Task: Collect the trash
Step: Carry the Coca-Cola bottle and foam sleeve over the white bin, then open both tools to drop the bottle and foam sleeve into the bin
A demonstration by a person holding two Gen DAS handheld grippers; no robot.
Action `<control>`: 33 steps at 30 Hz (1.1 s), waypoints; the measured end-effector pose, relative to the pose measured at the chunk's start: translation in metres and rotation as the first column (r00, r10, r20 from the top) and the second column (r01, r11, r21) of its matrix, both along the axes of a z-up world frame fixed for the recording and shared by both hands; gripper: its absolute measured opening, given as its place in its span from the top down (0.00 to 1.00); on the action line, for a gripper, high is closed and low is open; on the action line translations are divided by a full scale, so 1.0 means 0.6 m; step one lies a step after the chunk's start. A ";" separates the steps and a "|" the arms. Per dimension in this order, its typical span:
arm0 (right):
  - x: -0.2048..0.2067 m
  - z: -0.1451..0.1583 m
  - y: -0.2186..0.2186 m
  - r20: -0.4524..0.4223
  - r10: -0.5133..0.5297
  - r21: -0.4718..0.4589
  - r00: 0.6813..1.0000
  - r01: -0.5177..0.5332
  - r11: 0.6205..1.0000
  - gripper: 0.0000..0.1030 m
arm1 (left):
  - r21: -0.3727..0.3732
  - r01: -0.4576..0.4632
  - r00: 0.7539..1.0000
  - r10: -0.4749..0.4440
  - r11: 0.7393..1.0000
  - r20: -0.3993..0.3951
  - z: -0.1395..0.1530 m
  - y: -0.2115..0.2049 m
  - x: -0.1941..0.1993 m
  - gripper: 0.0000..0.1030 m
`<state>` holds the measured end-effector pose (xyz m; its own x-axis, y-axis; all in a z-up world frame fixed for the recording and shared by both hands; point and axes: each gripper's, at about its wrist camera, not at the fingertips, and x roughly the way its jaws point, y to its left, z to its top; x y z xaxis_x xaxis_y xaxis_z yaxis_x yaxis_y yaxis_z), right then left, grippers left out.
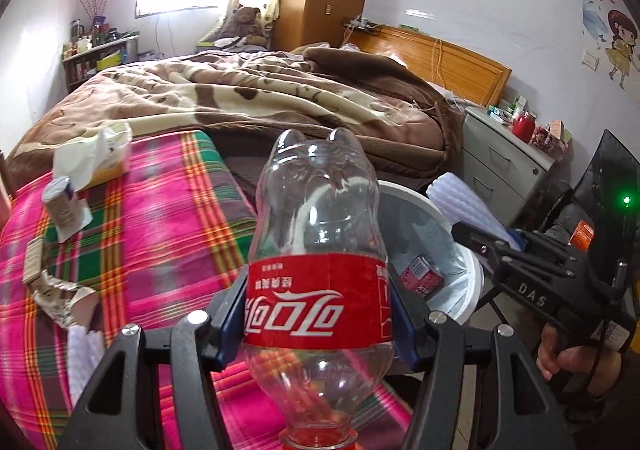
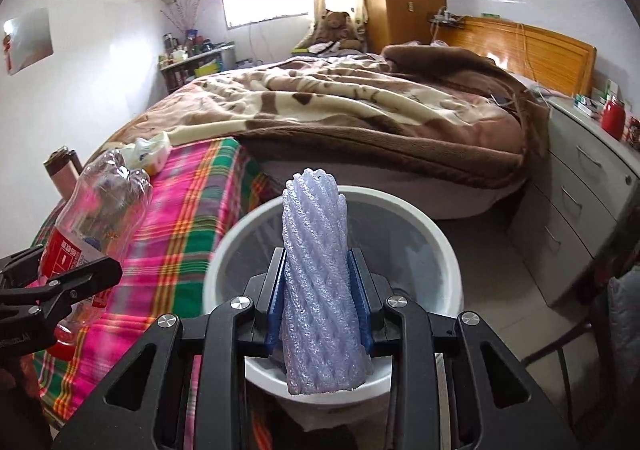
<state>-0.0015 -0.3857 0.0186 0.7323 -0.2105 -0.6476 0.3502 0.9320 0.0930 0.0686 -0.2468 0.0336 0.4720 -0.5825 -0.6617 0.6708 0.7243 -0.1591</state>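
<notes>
Right wrist: ribbed foam sleeve over possibly plastic bin.

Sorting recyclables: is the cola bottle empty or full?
Empty: the cola bottle in the left claw is clear throughout, no liquid visible.

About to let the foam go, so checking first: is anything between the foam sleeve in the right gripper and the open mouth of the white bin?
Nothing visible blocks it. The foam sleeve, clamped in the right gripper, hangs directly over the white bin, whose mouth is open.
</notes>
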 end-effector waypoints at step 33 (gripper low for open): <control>0.006 -0.054 -0.075 -0.117 -0.104 0.027 0.988 0.108 0.994 0.45 | -0.009 0.079 0.995 -0.080 0.997 -0.056 -0.035 -0.122 0.025 0.26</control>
